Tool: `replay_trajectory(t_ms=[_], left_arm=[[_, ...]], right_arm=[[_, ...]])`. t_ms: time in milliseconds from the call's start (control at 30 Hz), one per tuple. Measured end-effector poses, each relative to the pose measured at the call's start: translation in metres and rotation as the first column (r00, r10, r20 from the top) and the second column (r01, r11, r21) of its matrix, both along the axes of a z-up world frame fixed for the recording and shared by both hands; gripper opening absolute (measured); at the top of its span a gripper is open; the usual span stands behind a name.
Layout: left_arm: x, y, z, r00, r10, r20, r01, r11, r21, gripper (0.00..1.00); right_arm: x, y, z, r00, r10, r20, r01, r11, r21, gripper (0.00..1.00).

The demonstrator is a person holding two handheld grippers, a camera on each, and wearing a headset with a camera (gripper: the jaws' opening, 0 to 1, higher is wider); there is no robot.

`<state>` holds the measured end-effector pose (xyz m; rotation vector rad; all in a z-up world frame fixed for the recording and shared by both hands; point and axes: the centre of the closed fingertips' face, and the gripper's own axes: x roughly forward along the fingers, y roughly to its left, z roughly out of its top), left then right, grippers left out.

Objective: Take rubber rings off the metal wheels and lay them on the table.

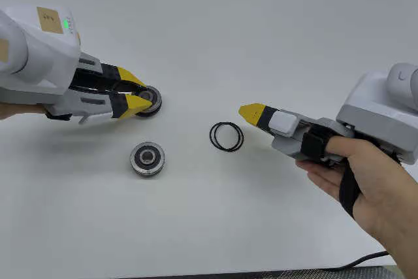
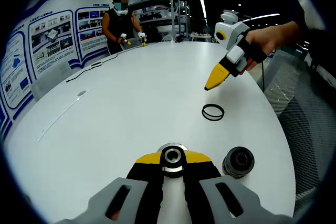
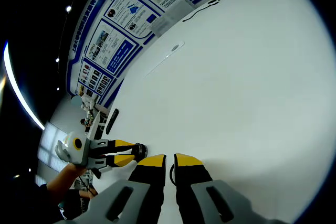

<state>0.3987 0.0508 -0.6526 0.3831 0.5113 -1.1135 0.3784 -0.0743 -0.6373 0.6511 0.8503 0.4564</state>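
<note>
— Anything hidden or hard to read?

— Part of the held wheel [image 1: 149, 101] is covered by the yellow tips of the left gripper [image 1: 134, 96]. The right gripper [image 1: 251, 112] shows a single yellow tip from the head view. Whether the dark bands around the wheels are rubber, I cannot tell.

— And the grippers' jaws?

— The left ones are clamped on the held wheel from both sides, clearest in the left gripper view. The right ones stand almost together with a thin slit between them and grip nothing.

— How do the rubber rings [image 1: 226, 136] look?

— Two thin black hoops, overlapping and slightly offset, flat on the white table [image 1: 274, 24]. They sit mid-table, nearer its near edge than its far one, just ahead of the right gripper's tip.

— The wheels?

— Silver hubs with dark rims. The free wheel [image 1: 147, 159] lies flat, bore pointing up, between the held wheel and the near edge. The held wheel is toward the table's left side, also bore-up. Being round, neither has a long axis.
</note>
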Motion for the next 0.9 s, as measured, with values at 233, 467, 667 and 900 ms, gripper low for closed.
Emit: replay_trajectory(t_ms=[233, 467, 667, 900], left_arm=[[0.001, 0.000, 0.000, 1.000, 0.000, 0.020, 0.000, 1.000, 0.000, 0.14], [0.003, -0.001, 0.001, 0.999, -0.017, 0.027, 0.017, 1.000, 0.001, 0.13], [0.001, -0.002, 0.001, 0.999, -0.030, 0.022, 0.030, 1.000, 0.008, 0.13], [0.000, -0.002, 0.000, 0.999, -0.049, 0.024, 0.049, 0.999, 0.005, 0.13]], right_arm=[[0.000, 0.006, 0.003, 1.000, 0.010, 0.003, -0.010, 1.000, 0.011, 0.07], [0.001, 0.024, 0.008, 0.999, 0.051, 0.012, -0.052, 0.998, 0.042, 0.07], [0.004, 0.057, 0.017, 0.985, 0.160, 0.069, -0.167, 0.981, 0.102, 0.12], [0.006, 0.097, 0.016, 0.962, 0.257, 0.096, -0.270, 0.948, 0.171, 0.22]])
